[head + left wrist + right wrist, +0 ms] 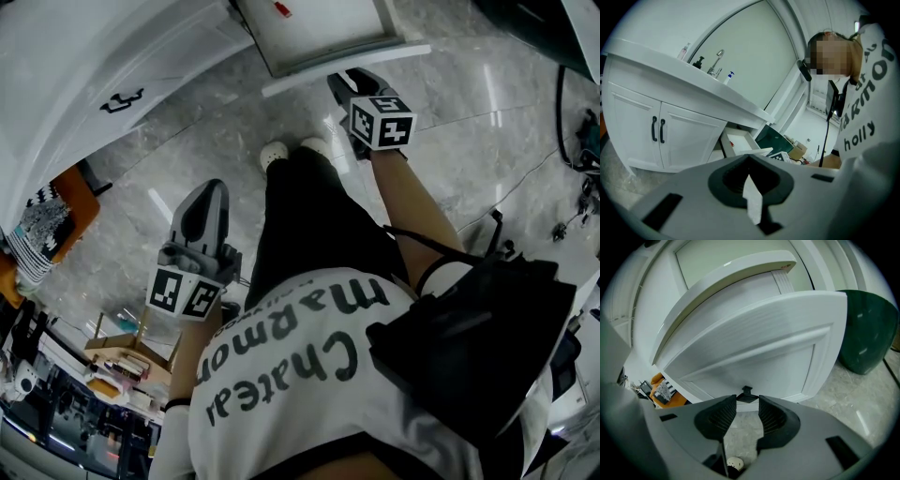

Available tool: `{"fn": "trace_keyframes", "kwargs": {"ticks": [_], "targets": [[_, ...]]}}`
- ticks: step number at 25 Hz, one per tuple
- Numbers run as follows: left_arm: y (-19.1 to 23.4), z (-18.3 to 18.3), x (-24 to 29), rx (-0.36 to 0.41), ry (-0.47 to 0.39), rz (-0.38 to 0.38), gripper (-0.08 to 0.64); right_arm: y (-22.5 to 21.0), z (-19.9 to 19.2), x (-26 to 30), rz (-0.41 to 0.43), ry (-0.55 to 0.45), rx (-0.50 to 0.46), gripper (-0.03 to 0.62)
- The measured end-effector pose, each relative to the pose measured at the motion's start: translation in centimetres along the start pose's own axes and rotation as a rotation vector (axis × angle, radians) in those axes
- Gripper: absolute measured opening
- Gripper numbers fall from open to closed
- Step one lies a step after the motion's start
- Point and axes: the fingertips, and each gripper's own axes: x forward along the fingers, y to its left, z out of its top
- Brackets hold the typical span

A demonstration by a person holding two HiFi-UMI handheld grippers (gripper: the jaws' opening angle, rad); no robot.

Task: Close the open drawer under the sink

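The white drawer (323,28) stands pulled out from the vanity (84,66) at the top of the head view. Its front panel (764,348) fills the right gripper view, with a small black handle (746,392) low at its middle. My right gripper (747,401) is open, and its tips are right at that handle without pressing on it. In the head view this right gripper (349,86) sits just under the drawer front (347,70). My left gripper (204,202) hangs over the floor, away from the drawer, shut with nothing in it. The left gripper view shows the open drawer (740,143) from the side.
A dark green bin (867,333) stands on the floor to the right of the drawer. The vanity has two doors with black handles (658,129) and a faucet (717,61) on top. My shoes (274,153) are on the marble floor below the drawer. Cables (572,141) lie at the right.
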Motion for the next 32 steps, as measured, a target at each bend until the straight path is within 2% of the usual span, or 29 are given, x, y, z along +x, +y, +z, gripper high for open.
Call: {"fn": "trace_keyframes", "kwargs": {"ticks": [9,25,32], "targets": [[-0.5,0.0,0.9,0.004,-0.003,-0.014,0.009,0.3,0.8,0.9,0.006,0.003,-0.013,0.156],[0.2,-0.3,0.0,-0.007,-0.014,0.015,0.009,0.3,1.4,1.2,-0.027,0.014,-0.1,0.155],[0.4,-0.4,0.1,-0.008,-0.017,0.015,0.009,0.3,3.9,2.5,-0.035,-0.011,-0.049,0.15]]}}
